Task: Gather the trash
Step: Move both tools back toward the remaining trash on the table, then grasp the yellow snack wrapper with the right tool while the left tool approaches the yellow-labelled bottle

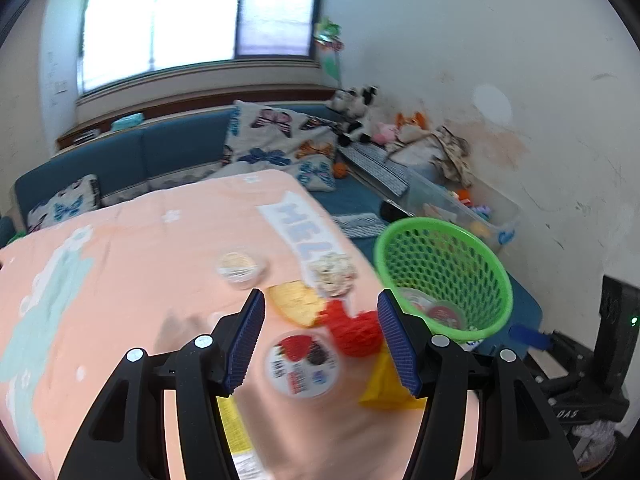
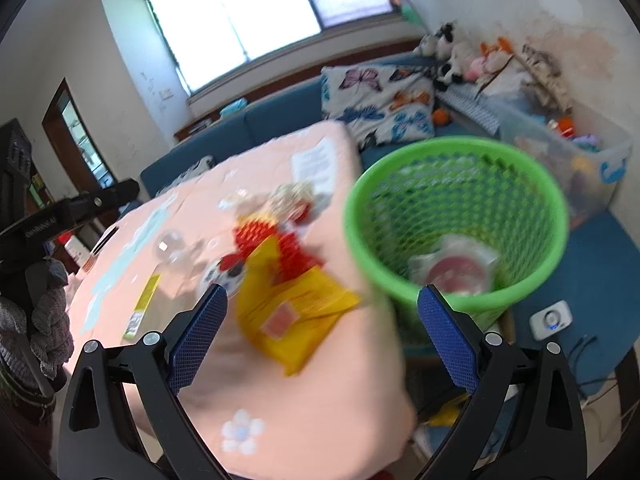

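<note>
Trash lies on a table under a peach cloth (image 1: 132,264): a white round lid with a strawberry picture (image 1: 303,364), a red crumpled net (image 1: 352,330), a yellow wrapper (image 1: 298,302), a yellow packet (image 2: 294,314), a crumpled white wad (image 1: 334,272) and a clear lidded cup (image 1: 241,266). A green mesh basket (image 2: 456,224) stands off the table's right edge with a clear cup with a red lid (image 2: 456,270) inside. My left gripper (image 1: 320,342) hangs open above the round lid. My right gripper (image 2: 320,340) is open over the yellow packet, empty.
A blue sofa (image 1: 172,152) with butterfly cushions (image 1: 276,136) runs behind the table. Stuffed toys (image 1: 360,112) and a clear storage bin (image 2: 568,152) sit along the right wall. A yellow strip label (image 2: 142,304) lies on the cloth. A black stand (image 2: 44,224) is at the left.
</note>
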